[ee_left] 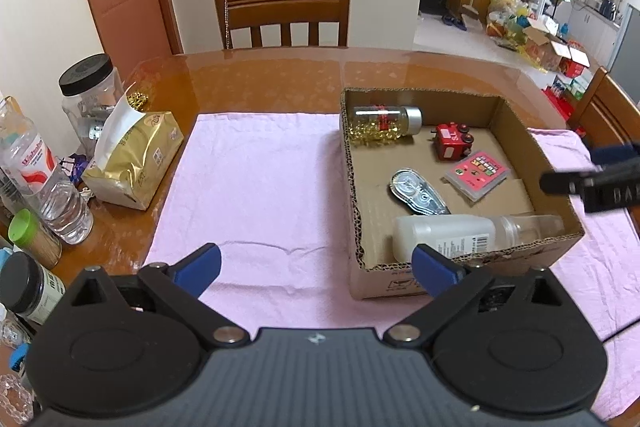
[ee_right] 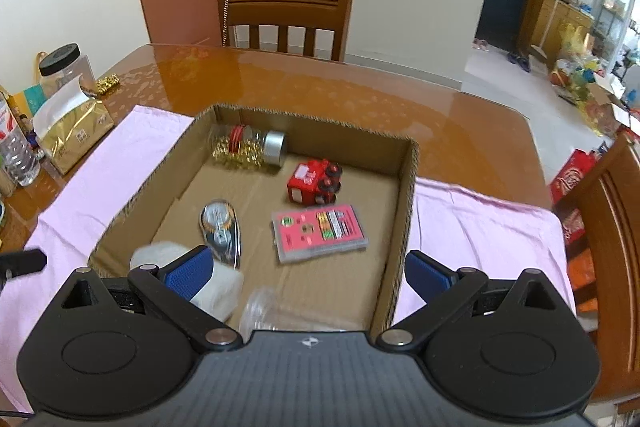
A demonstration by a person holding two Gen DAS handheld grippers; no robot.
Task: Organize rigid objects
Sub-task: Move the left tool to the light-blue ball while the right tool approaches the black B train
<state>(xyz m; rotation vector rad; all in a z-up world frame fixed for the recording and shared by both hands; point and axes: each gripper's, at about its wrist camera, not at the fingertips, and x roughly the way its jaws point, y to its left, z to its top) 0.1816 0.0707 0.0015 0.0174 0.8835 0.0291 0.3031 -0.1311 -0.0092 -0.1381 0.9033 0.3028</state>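
A cardboard box (ee_left: 354,187) (ee_right: 404,211) sits on a pink cloth (ee_left: 248,179) (ee_right: 480,219). Lying inside it are a glass jar of gold bits (ee_left: 380,125) (ee_right: 248,147), a red toy car (ee_left: 452,143) (ee_right: 314,181), a pink card case (ee_left: 478,175) (ee_right: 318,233), a tape dispenser (ee_left: 416,193) (ee_right: 220,227) and a white bottle with a clear cap (ee_left: 460,233) (ee_right: 224,287) along the near wall. My left gripper (ee_left: 316,265) hangs open over the cloth at the box's near left corner, nothing between its pads. My right gripper (ee_right: 306,273) stands open above the box's near side, gripping nothing; the bottle lies below it.
A gold tissue pack (ee_left: 136,163) (ee_right: 70,131), a water bottle (ee_left: 44,179), a black-lidded jar (ee_left: 90,87) and small jars (ee_left: 28,283) crowd the table's left side. A wooden chair (ee_left: 282,11) (ee_right: 286,15) stands at the far edge, another at the right (ee_right: 612,227).
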